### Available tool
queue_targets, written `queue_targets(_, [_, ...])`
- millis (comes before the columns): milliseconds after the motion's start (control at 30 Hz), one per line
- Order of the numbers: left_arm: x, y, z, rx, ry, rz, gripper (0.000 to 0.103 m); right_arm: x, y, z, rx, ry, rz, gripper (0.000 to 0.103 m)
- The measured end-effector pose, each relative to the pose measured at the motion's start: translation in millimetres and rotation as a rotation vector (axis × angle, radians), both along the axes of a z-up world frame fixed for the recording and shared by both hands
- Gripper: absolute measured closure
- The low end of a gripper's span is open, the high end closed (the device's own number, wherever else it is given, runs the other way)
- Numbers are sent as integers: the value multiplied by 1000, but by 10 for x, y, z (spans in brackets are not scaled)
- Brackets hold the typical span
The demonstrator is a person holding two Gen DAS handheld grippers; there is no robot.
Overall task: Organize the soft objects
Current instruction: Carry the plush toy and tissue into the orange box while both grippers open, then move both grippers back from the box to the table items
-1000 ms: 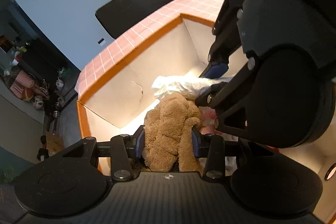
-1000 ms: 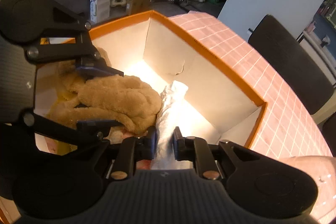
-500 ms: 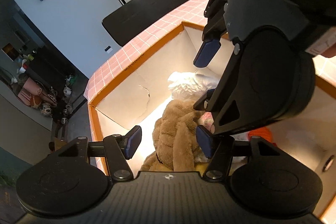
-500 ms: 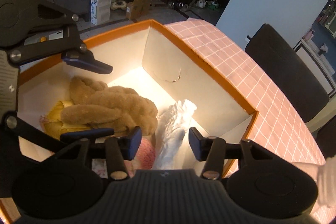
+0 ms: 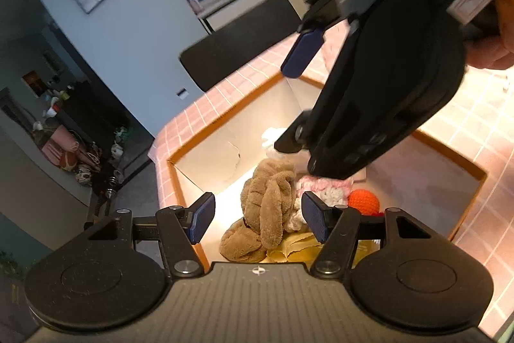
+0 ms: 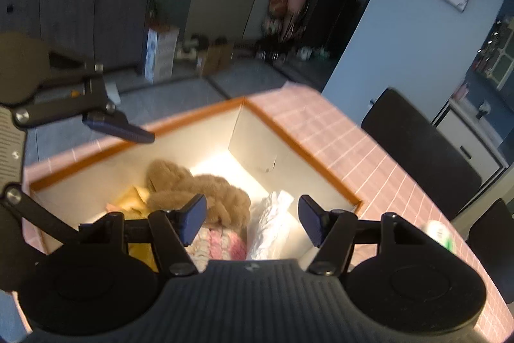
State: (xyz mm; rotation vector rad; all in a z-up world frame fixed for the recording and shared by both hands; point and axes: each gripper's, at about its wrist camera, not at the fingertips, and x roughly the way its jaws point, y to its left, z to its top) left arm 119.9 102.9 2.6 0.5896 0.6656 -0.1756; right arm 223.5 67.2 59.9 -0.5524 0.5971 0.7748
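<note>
My left gripper (image 5: pixel 255 216) and right gripper (image 6: pixel 250 216) hang wide-jawed, empty, above the orange-rimmed cardboard box (image 6: pixel 273 124); brown plush toy (image 5: pixel 270 204) deposited; next, fetch another soft item.

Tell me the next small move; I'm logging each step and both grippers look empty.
Probably lift both clear of the box and look for another soft item. The left gripper and right gripper are open above it, with the brown plush and white cloth lying inside.
</note>
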Motion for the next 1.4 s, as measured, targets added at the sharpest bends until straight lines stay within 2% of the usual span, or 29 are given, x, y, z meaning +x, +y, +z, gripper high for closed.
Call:
queue_targets(133, [-148, -2, 110, -72, -73, 30, 30, -243, -260, 181, 92, -43, -16, 40])
queue_targets(400, [-480, -162, 315, -265, -258, 90, 30, -710, -952, 378, 276, -106, -97, 38])
queue_targets(533, [-593, -331, 359, -368, -327, 90, 30, -904, -1318, 381, 350, -132, -158, 38])
queue_targets(700, [-701, -642, 335, -452, -390, 76, 30, -1092, -1771, 303, 418, -158, -260, 37])
queue_targets(867, [-730, -912, 266, -575, -383, 41, 30, -1179, -2246, 119, 479, -130, -401, 36])
queue_targets(1067, [-566, -1160, 126, -697, -299, 4, 30, -1196, -2707, -195, 490, -101, -572, 36])
queue_targets(1267, [-352, -1457, -93, -691, -209, -29, 30, -1103, -3117, -594, 438, -59, -706, 36])
queue_targets(1400, [-208, -1634, -255, -652, -138, -62, 30, -972, -3350, -857, 415, -2, -777, 36])
